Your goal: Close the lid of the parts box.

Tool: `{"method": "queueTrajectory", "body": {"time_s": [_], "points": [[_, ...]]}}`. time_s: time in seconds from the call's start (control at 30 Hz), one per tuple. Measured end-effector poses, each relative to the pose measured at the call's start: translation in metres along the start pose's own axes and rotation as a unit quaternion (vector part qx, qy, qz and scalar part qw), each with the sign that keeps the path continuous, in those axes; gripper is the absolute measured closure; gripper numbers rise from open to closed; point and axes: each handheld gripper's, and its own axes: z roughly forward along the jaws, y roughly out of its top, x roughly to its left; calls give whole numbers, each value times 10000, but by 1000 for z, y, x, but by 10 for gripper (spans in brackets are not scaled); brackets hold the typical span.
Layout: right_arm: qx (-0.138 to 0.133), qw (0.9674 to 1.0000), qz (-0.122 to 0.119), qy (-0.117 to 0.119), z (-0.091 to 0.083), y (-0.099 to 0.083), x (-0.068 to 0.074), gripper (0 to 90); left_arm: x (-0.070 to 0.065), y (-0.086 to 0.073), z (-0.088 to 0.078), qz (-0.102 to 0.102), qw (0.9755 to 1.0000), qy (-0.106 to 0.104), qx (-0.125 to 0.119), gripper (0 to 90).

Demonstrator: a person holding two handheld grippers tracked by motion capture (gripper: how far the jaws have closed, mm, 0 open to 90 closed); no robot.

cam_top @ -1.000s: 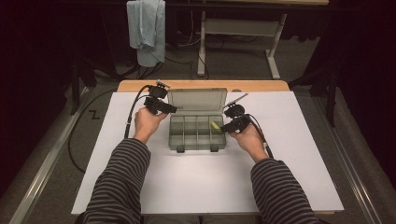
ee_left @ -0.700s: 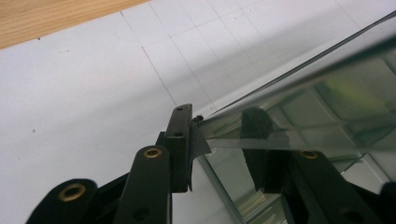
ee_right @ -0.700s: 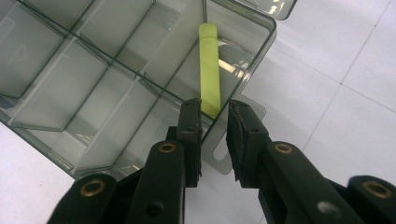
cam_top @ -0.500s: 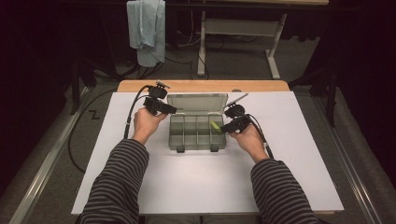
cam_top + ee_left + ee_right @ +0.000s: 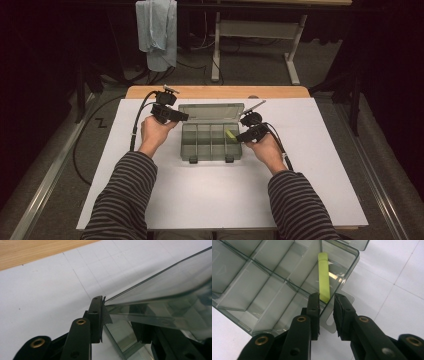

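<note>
A white sheet covers most of the wooden table. The clear compartment box sits on the sheet near its far middle and serves as the landmark here. Its lid stands open, hinged along the box's far edge and tilted back.

The left gripper sits at the box's far left corner, by the lid. In the left gripper view the lid's edge runs between the two black jaws, which stand apart on either side of it; whether the pads press on the plastic I cannot tell.

The right gripper sits at the box's right side. In the right gripper view its jaws are held partly apart, straddling the box's right wall, with nothing clamped between them.

The yellow-green stick lies in the box's rightmost far compartment, leaning against the right wall with its near end resting just ahead of the right gripper's tips.
</note>
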Motion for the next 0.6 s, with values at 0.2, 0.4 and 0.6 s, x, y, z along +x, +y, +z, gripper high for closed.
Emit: {"method": "queueTrajectory", "body": {"time_s": [0.2,0.4,0.6], "points": [[-12,10000,6,29,0,0,-1,777,-1,0,-4,14,10000,-28,-37,636],[-15,10000,5,26,0,-1,-1,776,-2,0,-5,37,10000,-5,-12,636],[-40,10000,18,27,0,-1,-1,775,-6,-3,-7,119,9999,48,-9,634]]}}
